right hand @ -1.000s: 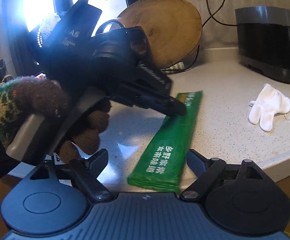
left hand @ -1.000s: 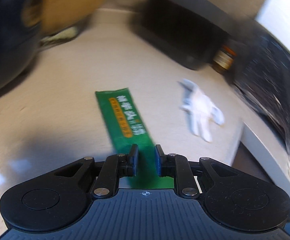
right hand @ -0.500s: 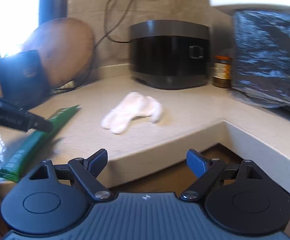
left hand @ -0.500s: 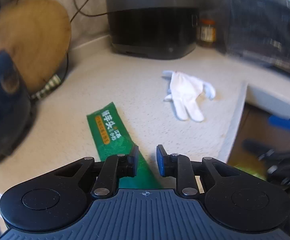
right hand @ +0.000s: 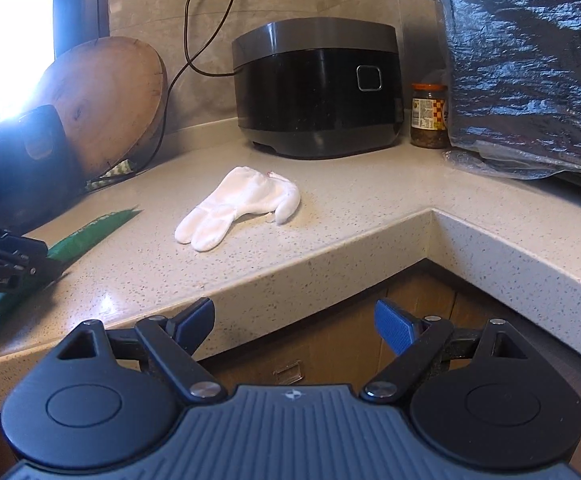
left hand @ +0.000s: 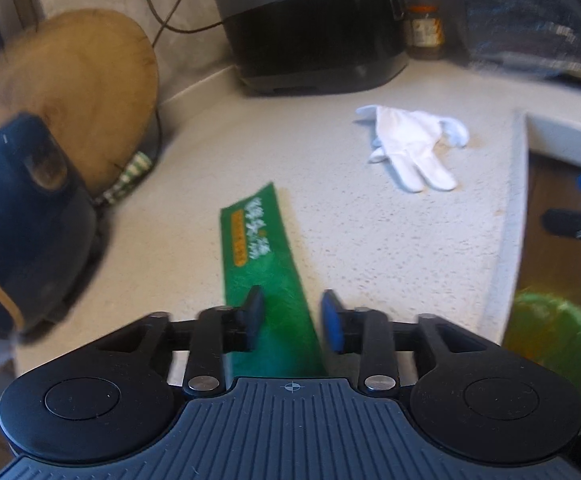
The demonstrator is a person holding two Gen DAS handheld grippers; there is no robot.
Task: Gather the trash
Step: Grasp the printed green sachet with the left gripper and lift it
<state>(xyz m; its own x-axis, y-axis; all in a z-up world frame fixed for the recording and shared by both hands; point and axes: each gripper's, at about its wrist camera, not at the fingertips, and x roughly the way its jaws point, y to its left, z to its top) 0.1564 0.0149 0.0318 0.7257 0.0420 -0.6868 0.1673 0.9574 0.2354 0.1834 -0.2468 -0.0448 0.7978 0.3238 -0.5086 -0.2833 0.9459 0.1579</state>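
The left tongs [left hand: 292, 314] are opening over the near end of the green packet [left hand: 262, 256], which is lying flat on the bench [left hand: 370, 240]. The packet is sitting between the two pads, but they are not squeezing it. The right tongs [right hand: 294, 318] are standing wide apart with nothing in them, out past the bench edge and facing the white glove [right hand: 238, 206].

To grab the packet well, the person is probably going to need the left tongs low, so one pad slides along each long side of the packet. It is thin and flat, so the pads could slip over the top. The near end seems to be poking out past the bench edge (a handy spot to pinch), so squeezing there looks easiest.

The white glove is lying crumpled in the middle of the bench, well apart from the packet. It is soft, so the right tongs could come down on its bunched part and close gently.

A green bin [left hand: 554, 348] with a yellowish liner is showing below the bench edge in the left view. It is blurry, so what is in it cannot be told. The jar [right hand: 429, 116] beside the black rice cooker [right hand: 318, 88] is holding something brown. The cooker lid is shut.
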